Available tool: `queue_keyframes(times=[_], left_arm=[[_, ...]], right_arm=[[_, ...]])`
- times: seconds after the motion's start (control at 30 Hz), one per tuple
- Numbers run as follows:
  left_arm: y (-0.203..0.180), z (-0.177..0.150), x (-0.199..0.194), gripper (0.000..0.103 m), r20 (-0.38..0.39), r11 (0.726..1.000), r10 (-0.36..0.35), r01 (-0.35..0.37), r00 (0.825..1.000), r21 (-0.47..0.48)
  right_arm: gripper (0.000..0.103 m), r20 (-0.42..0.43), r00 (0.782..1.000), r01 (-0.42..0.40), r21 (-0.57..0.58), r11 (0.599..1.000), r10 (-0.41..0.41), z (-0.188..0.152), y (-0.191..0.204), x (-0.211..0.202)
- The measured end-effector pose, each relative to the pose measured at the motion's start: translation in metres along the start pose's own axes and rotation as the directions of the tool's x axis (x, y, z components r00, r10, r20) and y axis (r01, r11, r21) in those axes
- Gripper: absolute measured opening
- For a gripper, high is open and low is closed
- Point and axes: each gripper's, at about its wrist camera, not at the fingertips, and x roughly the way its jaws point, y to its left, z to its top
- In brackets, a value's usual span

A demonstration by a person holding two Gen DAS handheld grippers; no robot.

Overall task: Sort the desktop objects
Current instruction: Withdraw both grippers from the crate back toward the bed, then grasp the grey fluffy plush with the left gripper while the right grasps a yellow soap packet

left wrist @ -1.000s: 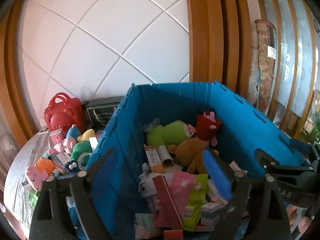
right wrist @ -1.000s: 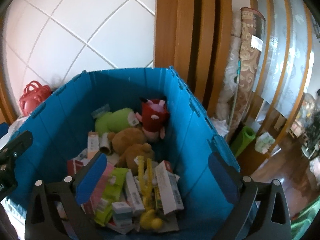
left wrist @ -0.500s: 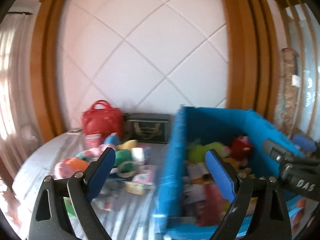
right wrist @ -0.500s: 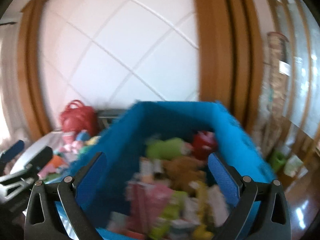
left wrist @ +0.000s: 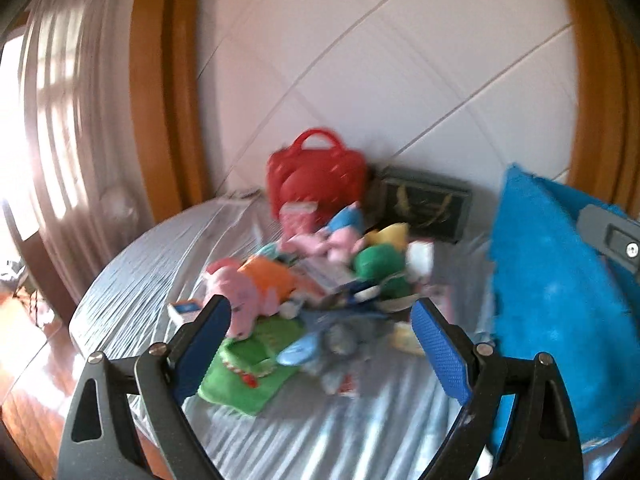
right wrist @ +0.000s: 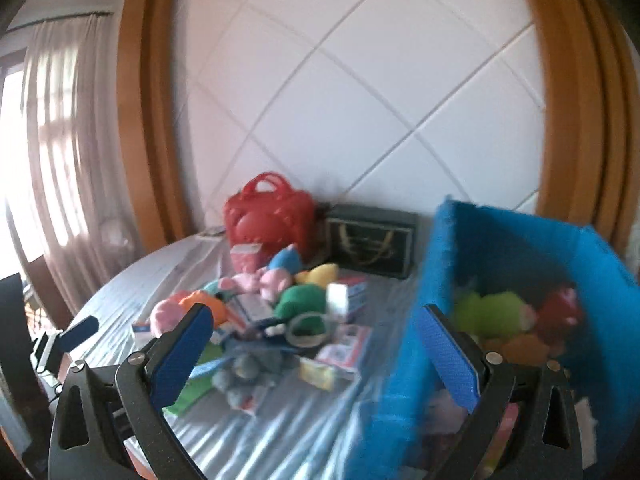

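Observation:
A pile of soft toys and small boxes lies on the table: a pink pig plush [left wrist: 240, 300], a green plush [left wrist: 380, 268], a green cloth [left wrist: 248, 364], a grey-blue plush [right wrist: 248, 372] and a tape ring [right wrist: 308, 328]. The blue bin [left wrist: 560, 320] stands to the right and holds plush toys and boxes [right wrist: 492, 312]. My left gripper [left wrist: 320, 336] is open and empty above the near side of the pile. My right gripper [right wrist: 316, 352] is open and empty, between the pile and the bin [right wrist: 436, 280]. Both views are blurred.
A red handbag [left wrist: 316, 172] and a dark box [left wrist: 424, 204] stand at the back against the white tiled wall. The round table [left wrist: 160, 248] has a silver cover. A curtain [left wrist: 72, 140] hangs at the left. The left gripper also shows at the right wrist view's left edge [right wrist: 60, 344].
Both grippers have swung left, from over the blue bin to over the table's toy pile. Both stayed open and empty.

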Motion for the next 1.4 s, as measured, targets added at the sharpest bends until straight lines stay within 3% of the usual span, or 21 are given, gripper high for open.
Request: queue_keyframes(times=[0.27,0.47,0.53,0.63,0.73,0.83,0.87,0.9,0.97,1.03,1.13,1.27,1.33,1.4], left_arm=[[0.039,-0.022,0.093,0.093,-0.166,1.0,-0.023,0.025,0.986,0.005],[0.041,-0.04,0.162,0.092,-0.287,0.995,-0.076,0.09,0.955,0.036],[0.037,-0.043,0.184,0.087,-0.316,0.993,-0.089,0.11,0.944,0.047],[0.028,-0.044,0.213,0.078,-0.37,0.986,-0.133,0.162,0.919,0.049],[0.012,-0.043,0.227,0.078,-0.395,0.976,-0.174,0.212,0.902,0.053],[-0.012,-0.047,0.231,0.077,-0.417,0.954,-0.237,0.291,0.877,0.07],[-0.02,-0.05,0.232,0.074,-0.428,0.948,-0.241,0.305,0.871,0.086],[-0.028,-0.054,0.236,0.063,-0.445,0.943,-0.244,0.318,0.862,0.1],[-0.038,-0.065,0.249,0.059,-0.502,0.934,-0.255,0.346,0.827,0.095],[-0.04,-0.077,0.266,0.059,-0.541,0.939,-0.241,0.334,0.806,0.078],[-0.04,-0.083,0.284,0.059,-0.539,0.953,-0.185,0.285,0.822,0.107],[-0.05,-0.082,0.298,0.062,-0.543,0.945,-0.167,0.29,0.823,0.149],[-0.056,-0.084,0.304,0.079,-0.54,0.941,-0.167,0.297,0.825,0.162],[-0.063,-0.088,0.31,0.086,-0.534,0.94,-0.148,0.286,0.833,0.187]], right_arm=[[0.103,-0.186,0.983,0.017,0.042,0.999,-0.009,-0.032,0.031,0.111],[0.103,-0.37,0.925,0.12,0.083,0.989,-0.081,-0.08,0.016,0.188],[0.103,-0.415,0.903,0.163,0.098,0.982,-0.109,-0.095,0.005,0.208],[0.103,-0.475,0.871,0.207,0.123,0.97,-0.126,-0.116,-0.012,0.234],[0.101,-0.507,0.851,0.233,0.137,0.963,-0.134,-0.129,-0.024,0.25],[0.09,-0.529,0.839,0.25,0.161,0.955,-0.13,-0.137,-0.035,0.261],[0.084,-0.532,0.837,0.253,0.169,0.953,-0.128,-0.138,-0.038,0.262],[0.08,-0.537,0.834,0.255,0.179,0.95,-0.123,-0.139,-0.042,0.263],[0.076,-0.542,0.832,0.256,0.187,0.948,-0.118,-0.139,-0.046,0.266],[0.076,-0.55,0.827,0.258,0.183,0.949,-0.119,-0.141,-0.049,0.269],[0.076,-0.567,0.817,0.249,0.189,0.95,-0.101,-0.146,-0.05,0.277],[0.082,-0.585,0.806,0.242,0.188,0.952,-0.089,-0.153,-0.046,0.295],[0.093,-0.592,0.802,0.236,0.199,0.951,-0.075,-0.156,-0.043,0.308],[0.096,-0.592,0.802,0.24,0.203,0.949,-0.077,-0.159,-0.041,0.318]])
